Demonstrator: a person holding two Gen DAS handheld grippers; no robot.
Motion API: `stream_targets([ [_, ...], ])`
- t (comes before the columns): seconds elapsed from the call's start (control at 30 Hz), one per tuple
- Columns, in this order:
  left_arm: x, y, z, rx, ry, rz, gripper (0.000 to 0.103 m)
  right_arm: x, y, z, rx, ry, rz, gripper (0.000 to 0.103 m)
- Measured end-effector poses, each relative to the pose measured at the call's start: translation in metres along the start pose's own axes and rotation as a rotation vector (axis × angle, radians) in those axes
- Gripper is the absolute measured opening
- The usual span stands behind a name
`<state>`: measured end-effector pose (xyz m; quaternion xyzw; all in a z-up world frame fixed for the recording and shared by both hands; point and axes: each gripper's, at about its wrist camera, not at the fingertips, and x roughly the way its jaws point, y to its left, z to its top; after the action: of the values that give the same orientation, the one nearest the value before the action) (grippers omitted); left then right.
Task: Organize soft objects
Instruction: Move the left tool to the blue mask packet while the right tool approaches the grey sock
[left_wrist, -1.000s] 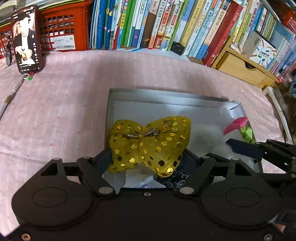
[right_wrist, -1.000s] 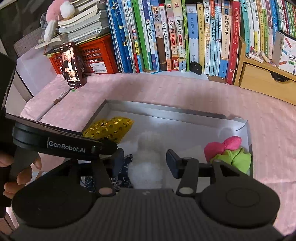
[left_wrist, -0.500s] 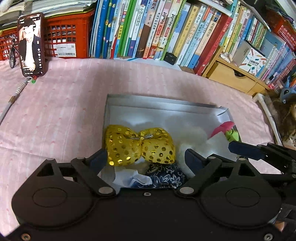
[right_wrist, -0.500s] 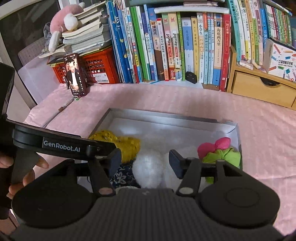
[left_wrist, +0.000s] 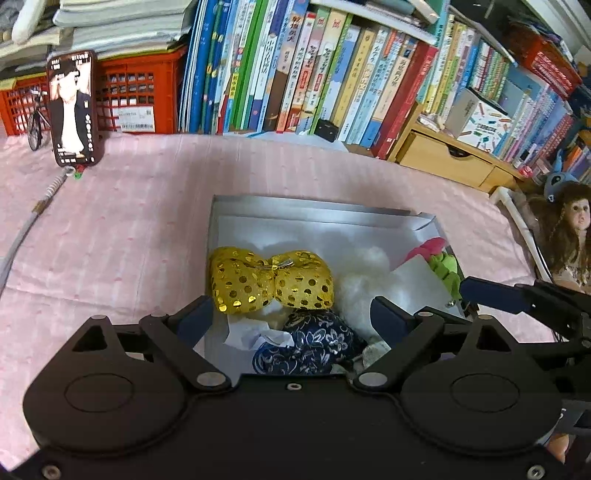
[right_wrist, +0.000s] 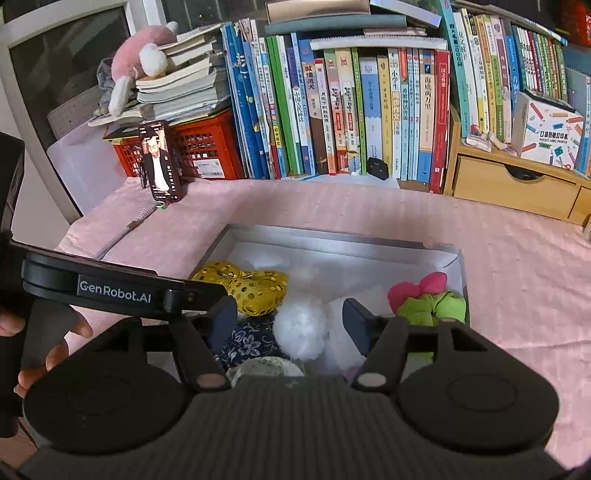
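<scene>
Gold bow (left_wrist: 271, 282) beyond wide-open, empty left gripper (left_wrist: 291, 317).

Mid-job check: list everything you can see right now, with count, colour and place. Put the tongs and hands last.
box: one, silver-grey, middle of the pink cloth
sequin bow: one, gold, box left side
floral pouch: one, navy, box near edge
fluffy ball: one, white, box centre
soft toy: one, pink and green, box right side
phone: one, dark, propped against red crate
books: many, mixed colours, back row
doll: one, far right
left tongs: open, empty, above the box
right tongs: open, empty, above the box
hand: one, on the left tongs' handle
</scene>
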<state>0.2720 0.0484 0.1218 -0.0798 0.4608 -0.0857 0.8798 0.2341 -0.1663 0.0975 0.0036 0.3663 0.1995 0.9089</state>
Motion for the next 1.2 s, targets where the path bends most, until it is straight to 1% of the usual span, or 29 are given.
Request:
stream_targets([
  [0.2, -0.022, 0.001, -0.013, 0.03, -0.038, -0.003, 0.091, -0.015, 0.008, -0.008, -0.027, -0.024, 0.016, 0.079],
  [0.47, -0.048, 0.008, -0.031, 0.048, -0.083, -0.011, 0.092, -0.032, 0.026, -0.019, -0.069, -0.058, 0.033, 0.08],
  [0.73, -0.073, 0.032, -0.055, 0.034, -0.131, -0.025, 0.094, -0.043, 0.049, -0.031, -0.105, -0.094, 0.066, 0.082],
  [0.9, -0.088, 0.053, -0.077, 0.016, -0.165, -0.029, 0.094, -0.049, 0.072, -0.043, -0.156, -0.131, 0.077, 0.083],
  [0.97, -0.094, 0.062, -0.085, 0.021, -0.18, -0.016, 0.094, -0.052, 0.081, -0.047, -0.176, -0.148, 0.086, 0.083],
  [1.2, -0.103, 0.09, -0.106, 0.047, -0.235, 0.079, 0.094, -0.056, 0.115, -0.062, -0.264, -0.191, 0.11, 0.085],
])
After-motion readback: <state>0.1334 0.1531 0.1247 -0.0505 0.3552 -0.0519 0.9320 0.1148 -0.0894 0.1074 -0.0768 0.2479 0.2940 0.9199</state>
